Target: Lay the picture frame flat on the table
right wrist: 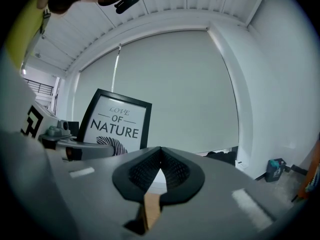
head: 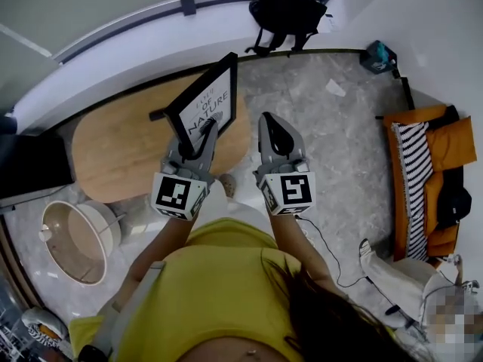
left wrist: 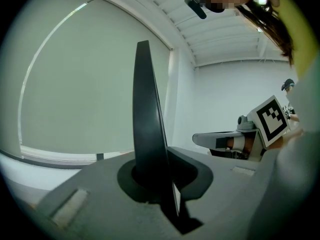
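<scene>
The picture frame [head: 205, 100] has a black border and a white print with the word NATURE. It is held up off the oval wooden table [head: 121, 145], tilted, and its print faces me. My left gripper [head: 198, 138] is shut on the frame's lower edge. In the left gripper view the frame [left wrist: 146, 129] shows edge-on, rising out of the closed jaws. My right gripper [head: 273, 130] hangs just right of the frame, shut on nothing. In the right gripper view the frame [right wrist: 116, 121] stands to the left, apart from the jaws, with the left gripper [right wrist: 75, 146] below it.
A round white lamp or stool [head: 75, 240] stands on the floor at the lower left. A black bag [head: 287, 13] lies by the far wall. An orange sofa [head: 426, 179] with a striped cushion is at the right, and a cable [head: 332, 259] trails over the marble floor.
</scene>
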Action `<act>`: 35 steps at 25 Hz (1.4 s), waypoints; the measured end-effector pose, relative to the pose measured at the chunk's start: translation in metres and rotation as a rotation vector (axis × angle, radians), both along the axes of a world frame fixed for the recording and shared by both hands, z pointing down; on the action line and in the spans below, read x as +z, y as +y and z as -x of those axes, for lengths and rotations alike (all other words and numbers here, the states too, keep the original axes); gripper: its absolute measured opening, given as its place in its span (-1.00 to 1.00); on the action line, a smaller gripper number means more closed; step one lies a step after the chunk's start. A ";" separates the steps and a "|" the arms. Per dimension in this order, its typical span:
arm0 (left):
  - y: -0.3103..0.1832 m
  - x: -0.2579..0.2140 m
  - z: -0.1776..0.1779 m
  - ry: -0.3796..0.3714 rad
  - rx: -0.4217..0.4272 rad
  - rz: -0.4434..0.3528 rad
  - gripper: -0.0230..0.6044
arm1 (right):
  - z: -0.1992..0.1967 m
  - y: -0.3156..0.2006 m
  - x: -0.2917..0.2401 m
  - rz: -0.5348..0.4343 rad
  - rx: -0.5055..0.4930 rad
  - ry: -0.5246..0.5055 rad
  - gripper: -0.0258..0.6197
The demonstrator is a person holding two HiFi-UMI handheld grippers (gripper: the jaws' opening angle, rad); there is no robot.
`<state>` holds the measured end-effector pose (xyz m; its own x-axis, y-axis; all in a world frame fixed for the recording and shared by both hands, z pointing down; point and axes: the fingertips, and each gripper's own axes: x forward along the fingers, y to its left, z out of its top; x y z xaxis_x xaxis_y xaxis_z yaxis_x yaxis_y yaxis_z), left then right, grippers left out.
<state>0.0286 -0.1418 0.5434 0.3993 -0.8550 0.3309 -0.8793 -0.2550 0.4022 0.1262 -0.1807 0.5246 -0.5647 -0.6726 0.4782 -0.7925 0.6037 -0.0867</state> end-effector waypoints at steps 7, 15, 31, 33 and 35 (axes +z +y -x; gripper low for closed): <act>-0.011 0.016 0.001 0.033 0.056 0.031 -0.84 | 0.014 -0.011 0.014 0.023 0.001 -0.002 -0.92; -0.019 0.046 0.005 0.072 0.116 0.093 -0.84 | 0.023 -0.014 0.045 0.078 0.001 0.022 -0.92; 0.030 0.149 -0.008 0.144 0.171 0.173 -0.84 | 0.015 0.040 0.144 0.190 -0.001 0.030 -0.92; 0.038 0.172 -0.013 0.157 0.171 0.182 -0.84 | 0.013 0.042 0.161 0.195 -0.005 0.031 -0.92; 0.042 0.198 -0.019 0.179 0.176 0.196 -0.84 | 0.010 0.044 0.184 0.204 0.003 0.027 -0.92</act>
